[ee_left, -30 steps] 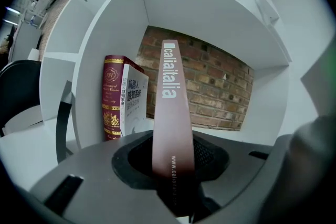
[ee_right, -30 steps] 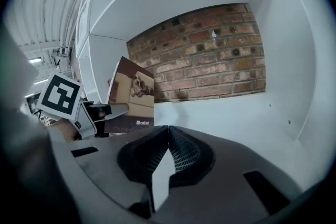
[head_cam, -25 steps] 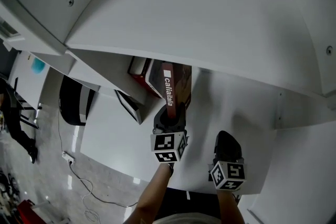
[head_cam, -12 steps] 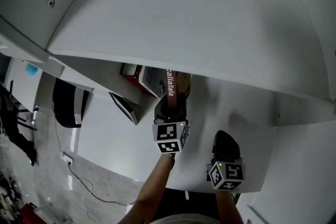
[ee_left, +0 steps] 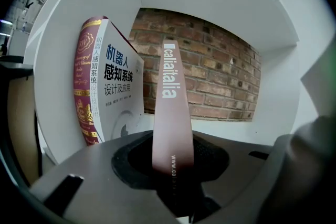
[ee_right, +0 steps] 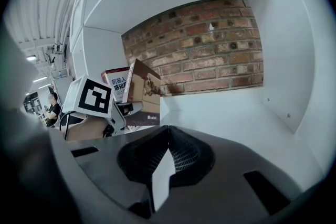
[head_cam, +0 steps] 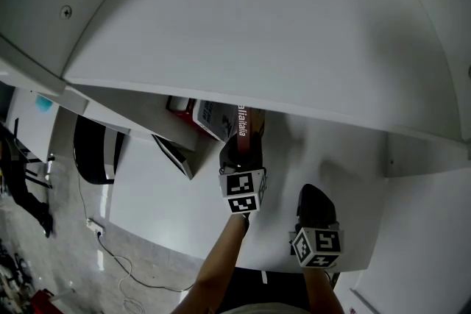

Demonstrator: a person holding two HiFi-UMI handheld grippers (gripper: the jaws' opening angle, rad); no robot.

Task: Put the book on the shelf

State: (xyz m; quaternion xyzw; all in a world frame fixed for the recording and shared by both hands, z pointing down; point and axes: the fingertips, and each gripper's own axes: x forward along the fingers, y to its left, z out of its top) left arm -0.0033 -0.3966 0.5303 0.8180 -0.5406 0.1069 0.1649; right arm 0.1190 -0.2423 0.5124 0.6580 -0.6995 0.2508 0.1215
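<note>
Your left gripper (ee_left: pixel 170 176) had its jaws clamped on the lower spine of the book (ee_left: pixel 169 102), a slim volume with a brown spine printed "caliatalia", held upright with the spine facing back at you. The book stood inside the shelf (ee_left: pixel 236 128) compartment, just to the right of a white-covered book (ee_left: pixel 113 86) with Chinese lettering and a maroon spine, which leaned against the compartment's left wall. You could not tell from these views whether the held book's bottom edge touched the shelf board. Behind both books ran the brick back wall (ee_left: pixel 210 81). From your head, the left gripper (head_cam: pixel 239 158) reached in under the upper shelf board (head_cam: pixel 257 33), which hid the top of the book (head_cam: pixel 247 125). Your right gripper (ee_right: pixel 167 149) had its jaws together at the tips with nothing between them, and it (head_cam: pixel 316 206) hovered to the right of the left one, well apart from the book (ee_right: pixel 144 94), over the bare shelf board.
</note>
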